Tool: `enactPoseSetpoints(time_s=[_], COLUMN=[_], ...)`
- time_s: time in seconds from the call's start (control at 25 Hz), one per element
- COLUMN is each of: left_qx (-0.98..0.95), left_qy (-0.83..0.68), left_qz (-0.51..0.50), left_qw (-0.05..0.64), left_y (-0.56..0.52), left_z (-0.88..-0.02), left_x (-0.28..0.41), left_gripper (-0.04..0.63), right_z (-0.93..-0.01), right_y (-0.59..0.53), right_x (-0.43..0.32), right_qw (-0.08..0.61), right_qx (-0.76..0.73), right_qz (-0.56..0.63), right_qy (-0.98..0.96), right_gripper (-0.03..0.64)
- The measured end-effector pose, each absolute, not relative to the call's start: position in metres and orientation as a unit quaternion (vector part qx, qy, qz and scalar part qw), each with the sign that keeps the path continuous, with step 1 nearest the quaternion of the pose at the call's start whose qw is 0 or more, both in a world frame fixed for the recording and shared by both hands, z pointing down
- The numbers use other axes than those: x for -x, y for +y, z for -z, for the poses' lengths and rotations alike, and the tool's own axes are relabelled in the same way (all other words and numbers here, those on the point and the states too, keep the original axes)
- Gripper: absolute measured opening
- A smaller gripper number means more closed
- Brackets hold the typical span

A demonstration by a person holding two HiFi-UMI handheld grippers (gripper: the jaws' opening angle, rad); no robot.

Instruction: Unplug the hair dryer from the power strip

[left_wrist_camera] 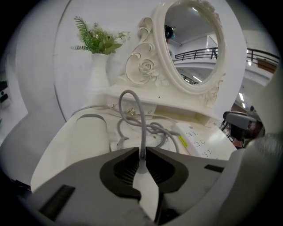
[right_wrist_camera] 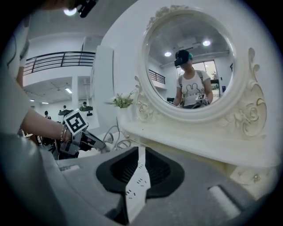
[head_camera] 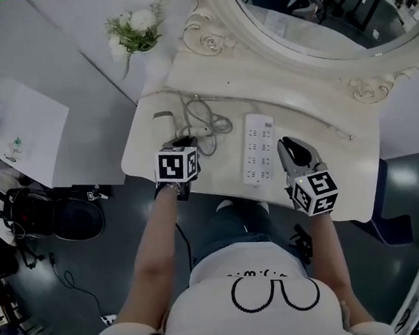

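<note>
The white power strip (head_camera: 259,148) lies flat on the dressing table (head_camera: 342,181), and I see nothing plugged into its sockets. My left gripper (head_camera: 186,137) hovers left of the strip, shut on the hair dryer's plug (head_camera: 200,131). In the left gripper view the grey cord (left_wrist_camera: 140,132) rises from between the closed pads and loops back to a tangle. The white hair dryer (left_wrist_camera: 90,132) lies at the table's left end. My right gripper (head_camera: 293,148) hangs just right of the strip, its jaws drawn together on nothing, and the strip (right_wrist_camera: 136,185) shows through the thin slit between them.
An ornate oval mirror (head_camera: 313,15) stands at the back of the table on a raised shelf (left_wrist_camera: 146,99). A white vase of flowers (head_camera: 135,31) stands at the back left. A dark bag and cables lie on the floor at left (head_camera: 53,213).
</note>
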State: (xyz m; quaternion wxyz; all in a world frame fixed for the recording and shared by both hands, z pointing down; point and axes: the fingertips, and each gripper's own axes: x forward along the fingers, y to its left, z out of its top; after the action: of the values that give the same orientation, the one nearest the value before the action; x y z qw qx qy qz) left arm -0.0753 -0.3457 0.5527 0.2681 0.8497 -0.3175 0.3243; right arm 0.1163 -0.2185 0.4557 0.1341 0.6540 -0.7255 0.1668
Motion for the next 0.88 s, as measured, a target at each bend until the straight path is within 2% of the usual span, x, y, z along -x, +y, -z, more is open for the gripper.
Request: enactPoseSetpoints(time_s=[0.12, 0.24, 0.48, 0.52, 0.6, 0.88], left_qx=[-0.849, -0.856, -0.867, -0.868, -0.872, -0.911], left_qy=[-0.323, -0.314, -0.328, -0.336, -0.351, -0.363], left_qz=[-0.329, -0.324, -0.298, -0.286, -0.255, -0.121], left_qw=[0.259, 0.252, 0.23, 0.23, 0.228, 0.154], left_y=[-0.343, -0.336, -0.332, -0.332, -0.332, -0.317], left_z=[-0.557, -0.552, -0.528, -0.522, -0.505, -0.423], left_x=[0.077, 0.074, 0.09, 0.094, 0.103, 0.101], left_gripper=[0.054, 0.095, 0.107, 0.107, 0.107, 0.107], right_z=[-0.463, -0.464, -0.446, -0.441, -0.43, -0.374], right_y=[-0.218, -0.215, -0.206, -0.204, -0.201, -0.181], right_x=[-0.103, -0.091, -0.093, -0.095, -0.097, -0.102], right_qw=[0.137, 0.13, 0.113, 0.11, 0.106, 0.097], right_qx=[-0.66, -0.669, -0.692, -0.694, -0.696, -0.702], right_qz=[-0.176, -0.177, -0.161, -0.156, -0.143, -0.08], right_qy=[-0.717, -0.71, -0.695, -0.695, -0.696, -0.701], right_gripper=[0.051, 0.051, 0.057, 0.053, 0.0, -0.002])
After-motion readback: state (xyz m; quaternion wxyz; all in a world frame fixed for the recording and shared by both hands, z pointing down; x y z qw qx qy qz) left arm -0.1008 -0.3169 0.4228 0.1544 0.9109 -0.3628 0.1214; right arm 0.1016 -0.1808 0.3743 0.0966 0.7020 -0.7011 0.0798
